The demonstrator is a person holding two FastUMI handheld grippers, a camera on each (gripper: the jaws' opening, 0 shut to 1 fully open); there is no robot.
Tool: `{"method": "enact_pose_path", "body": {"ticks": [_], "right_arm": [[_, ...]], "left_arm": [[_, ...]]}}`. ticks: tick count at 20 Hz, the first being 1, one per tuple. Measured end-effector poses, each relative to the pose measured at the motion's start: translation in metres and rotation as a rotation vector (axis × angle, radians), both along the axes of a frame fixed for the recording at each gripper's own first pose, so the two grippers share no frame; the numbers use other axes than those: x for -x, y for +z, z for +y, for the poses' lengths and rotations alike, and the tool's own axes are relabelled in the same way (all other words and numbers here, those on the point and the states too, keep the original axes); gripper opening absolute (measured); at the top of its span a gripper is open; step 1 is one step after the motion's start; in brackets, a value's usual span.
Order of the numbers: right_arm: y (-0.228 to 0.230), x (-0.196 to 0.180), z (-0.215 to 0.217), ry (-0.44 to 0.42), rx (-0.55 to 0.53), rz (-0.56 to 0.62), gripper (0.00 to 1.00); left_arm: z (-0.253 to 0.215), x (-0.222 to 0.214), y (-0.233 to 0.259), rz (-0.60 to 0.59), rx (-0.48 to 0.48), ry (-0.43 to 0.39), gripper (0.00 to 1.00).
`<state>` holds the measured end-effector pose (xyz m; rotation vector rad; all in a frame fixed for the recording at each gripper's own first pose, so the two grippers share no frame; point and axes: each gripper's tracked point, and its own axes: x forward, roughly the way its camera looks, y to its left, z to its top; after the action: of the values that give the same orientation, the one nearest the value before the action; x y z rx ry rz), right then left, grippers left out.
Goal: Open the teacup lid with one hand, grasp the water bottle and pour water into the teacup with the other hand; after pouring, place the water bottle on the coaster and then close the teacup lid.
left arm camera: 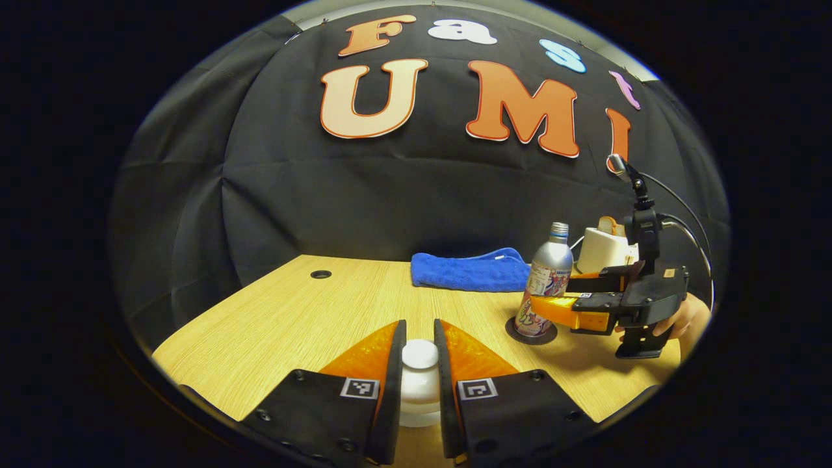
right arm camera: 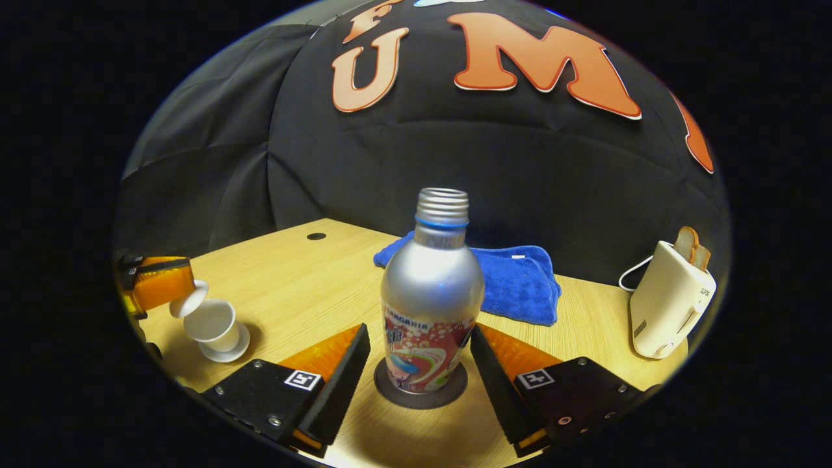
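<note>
My left gripper (left arm camera: 420,331) is shut on the knob of the white teacup lid (left arm camera: 419,364). In the right gripper view that gripper (right arm camera: 170,291) holds the lid (right arm camera: 188,300) tilted just above and left of the open white teacup (right arm camera: 211,323), which stands on its saucer (right arm camera: 224,354). The silver water bottle (right arm camera: 431,305), uncapped, stands upright on the dark round coaster (right arm camera: 452,392). My right gripper (right arm camera: 419,331) is open with a finger on each side of the bottle's lower body, narrowly apart from it. From the left gripper view, the bottle (left arm camera: 546,279), coaster (left arm camera: 547,337) and right gripper (left arm camera: 543,294) sit at the right.
A folded blue towel (right arm camera: 517,279) lies behind the bottle. A white toaster (right arm camera: 669,302) with bread in it stands at the right, its cord trailing back. A cable hole (right arm camera: 316,236) sits at the table's far left. A hand (left arm camera: 689,318) holds the right gripper.
</note>
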<state>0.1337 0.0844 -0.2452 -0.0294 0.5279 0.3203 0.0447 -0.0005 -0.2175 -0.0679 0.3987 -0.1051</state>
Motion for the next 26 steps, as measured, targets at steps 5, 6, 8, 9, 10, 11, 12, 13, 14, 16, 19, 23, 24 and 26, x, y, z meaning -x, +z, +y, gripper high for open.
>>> {"method": "enact_pose_path", "body": {"ticks": [5,6,8,9,10,11,12,13,14,16,19,23,24,26], "right_arm": [[0.009,0.018,-0.008,0.009,0.036,-0.012,0.99],[0.013,0.021,-0.011,0.008,0.040,-0.027,0.99],[0.020,0.028,-0.015,0.006,0.045,-0.045,0.99],[0.024,0.032,-0.016,0.009,0.042,-0.049,0.99],[0.028,0.036,-0.016,0.012,0.035,-0.057,0.99],[0.033,0.040,-0.016,0.013,0.028,-0.064,0.99],[0.036,0.045,-0.018,0.014,0.018,-0.070,0.99],[0.038,0.048,-0.019,0.012,0.005,-0.070,0.99],[0.037,0.054,-0.020,0.008,-0.006,-0.061,0.99],[0.039,0.063,-0.021,-0.001,-0.029,-0.057,0.99],[0.045,0.071,-0.030,-0.028,-0.033,-0.069,0.99],[0.065,0.077,-0.039,-0.051,-0.038,-0.121,0.99],[0.070,0.079,-0.040,-0.054,-0.039,-0.136,0.99],[0.080,0.083,-0.044,-0.061,-0.032,-0.165,0.99]], "left_arm": [[-0.002,-0.004,-0.020,0.035,-0.005,0.001,0.30],[-0.002,-0.004,-0.024,0.040,-0.012,0.003,0.30],[-0.004,-0.005,-0.031,0.056,-0.031,0.005,0.32],[-0.005,-0.005,-0.033,0.062,-0.029,0.002,0.30],[-0.005,-0.005,-0.034,0.062,-0.028,0.005,0.30],[-0.004,-0.005,-0.037,0.069,-0.032,0.009,0.30],[-0.003,-0.004,-0.038,0.073,-0.034,0.011,0.28],[-0.004,-0.006,-0.035,0.060,-0.025,0.013,0.30],[-0.005,-0.005,-0.035,0.060,-0.021,0.016,0.30],[-0.003,-0.003,-0.036,0.067,-0.035,0.021,0.31],[-0.004,-0.003,-0.036,0.065,-0.040,0.027,0.32],[-0.003,-0.004,-0.026,0.035,-0.028,0.050,0.49],[-0.002,-0.005,-0.021,0.016,-0.022,0.057,0.58],[-0.002,-0.005,-0.010,-0.019,-0.016,0.067,0.64]]}}
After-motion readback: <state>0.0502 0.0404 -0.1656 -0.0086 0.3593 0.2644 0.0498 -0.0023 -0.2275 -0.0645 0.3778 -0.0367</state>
